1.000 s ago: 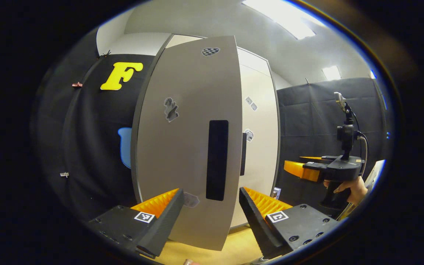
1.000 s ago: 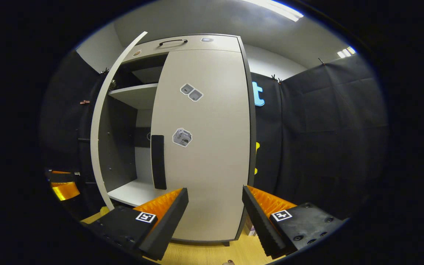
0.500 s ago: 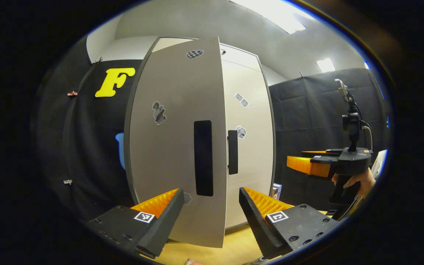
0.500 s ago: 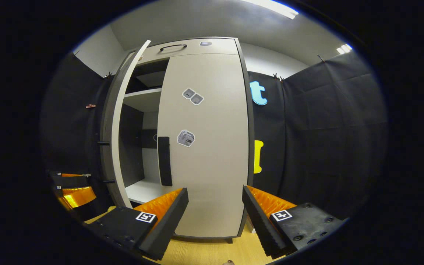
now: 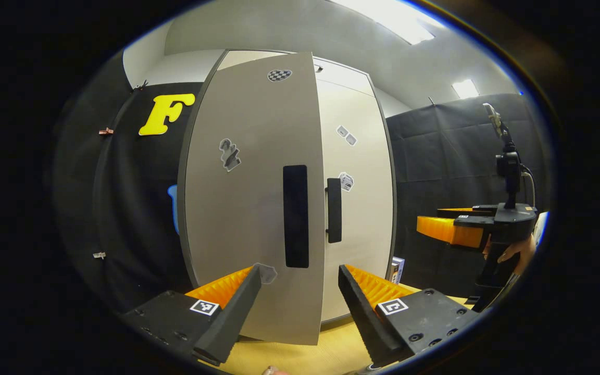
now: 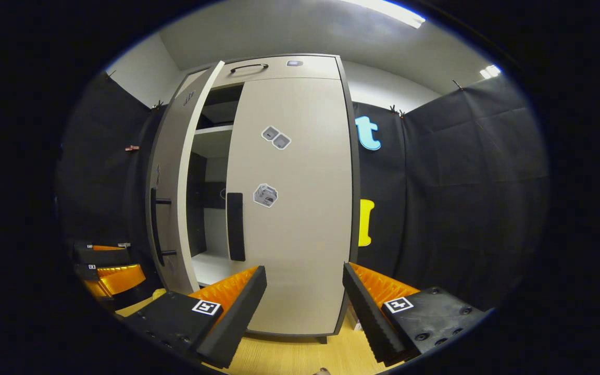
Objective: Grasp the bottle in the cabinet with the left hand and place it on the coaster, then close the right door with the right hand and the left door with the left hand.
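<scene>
The tall grey cabinet's left door (image 5: 242,208) stands slightly ajar, and its black handle (image 5: 296,216) is straight ahead of my left gripper (image 5: 297,307). That gripper is open and holds nothing, with the door's free edge between its fingers. The right door (image 6: 300,208) sits flush and shut, its handle (image 6: 235,226) at its left edge. My right gripper (image 6: 304,307) is open, holds nothing, and hangs a little back from that door. In the right gripper view, the left door (image 6: 172,192) leaves a narrow gap onto a shelf (image 6: 211,130), with the left gripper (image 6: 133,260) low beside it.
A hand (image 5: 519,250) holds the right gripper (image 5: 429,219) off to the right of the cabinet. A small box (image 5: 396,268) stands at the cabinet's right foot. The cabinet rests on a light wooden surface (image 6: 289,354). Black cloth walls close in both sides.
The left door has swung further toward shut, narrowing the gap onto the shelves. The right door has stayed shut, and the right gripper has drawn back slightly.
</scene>
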The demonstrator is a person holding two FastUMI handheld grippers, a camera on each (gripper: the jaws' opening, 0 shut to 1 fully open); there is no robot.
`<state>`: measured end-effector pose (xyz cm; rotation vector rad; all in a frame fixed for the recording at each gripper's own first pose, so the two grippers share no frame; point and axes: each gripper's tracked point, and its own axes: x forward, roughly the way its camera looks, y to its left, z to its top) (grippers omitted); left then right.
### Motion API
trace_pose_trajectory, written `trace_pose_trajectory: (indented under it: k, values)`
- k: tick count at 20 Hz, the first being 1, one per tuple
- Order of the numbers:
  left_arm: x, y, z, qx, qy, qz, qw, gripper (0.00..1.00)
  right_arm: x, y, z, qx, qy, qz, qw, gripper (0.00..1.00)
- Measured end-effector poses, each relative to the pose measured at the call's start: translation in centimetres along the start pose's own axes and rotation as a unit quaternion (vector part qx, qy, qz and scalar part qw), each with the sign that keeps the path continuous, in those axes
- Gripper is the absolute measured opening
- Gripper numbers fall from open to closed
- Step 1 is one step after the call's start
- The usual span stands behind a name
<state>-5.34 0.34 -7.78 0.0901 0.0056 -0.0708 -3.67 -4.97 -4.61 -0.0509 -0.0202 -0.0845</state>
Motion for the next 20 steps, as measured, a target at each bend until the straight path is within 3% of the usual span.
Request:
trace_pose_trajectory:
  k: [20]
  values:
    - [-1.9,2.4,-0.3,-0.009,0.003,0.021,1.0,0.95,-1.4,-0.3,1.4,0.008,-0.011,-0.022,1.0,0.98]
